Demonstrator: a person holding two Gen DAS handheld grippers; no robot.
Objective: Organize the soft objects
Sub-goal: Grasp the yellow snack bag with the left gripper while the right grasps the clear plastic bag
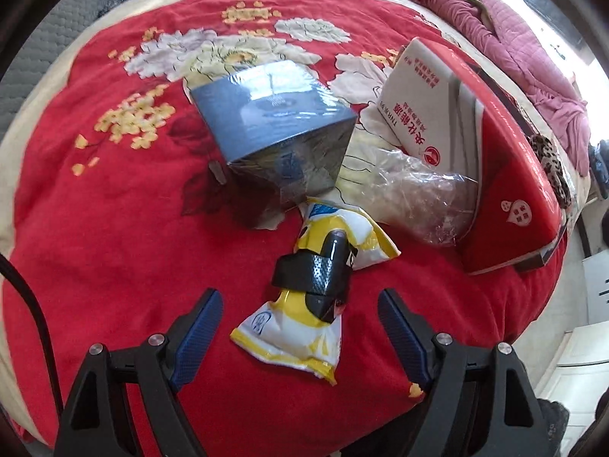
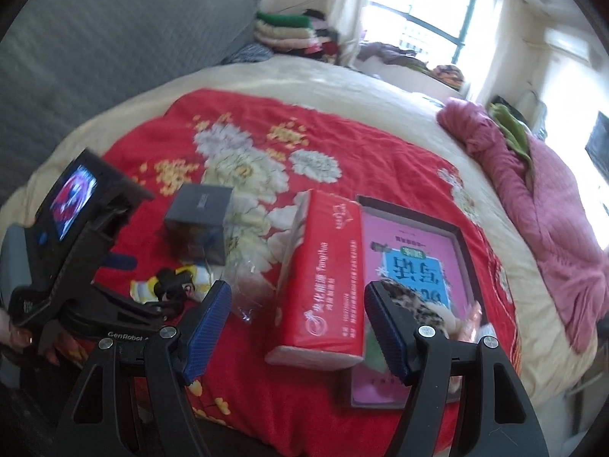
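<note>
On the red floral blanket lies a yellow-and-white snack packet with a black clip-like object on top of it. My left gripper hangs open just above the packet, one blue pad on each side, neither touching it. In the right wrist view the packet shows small at the left. My right gripper is open and empty, with the red tissue pack lying beyond its fingers. A leopard-print soft item sits by its right finger.
A film-wrapped grey box, a crumpled clear plastic bag and the tissue pack crowd behind the packet. A pink book in a dark tray lies right of the tissue pack. A pink quilt is heaped at the bed's right.
</note>
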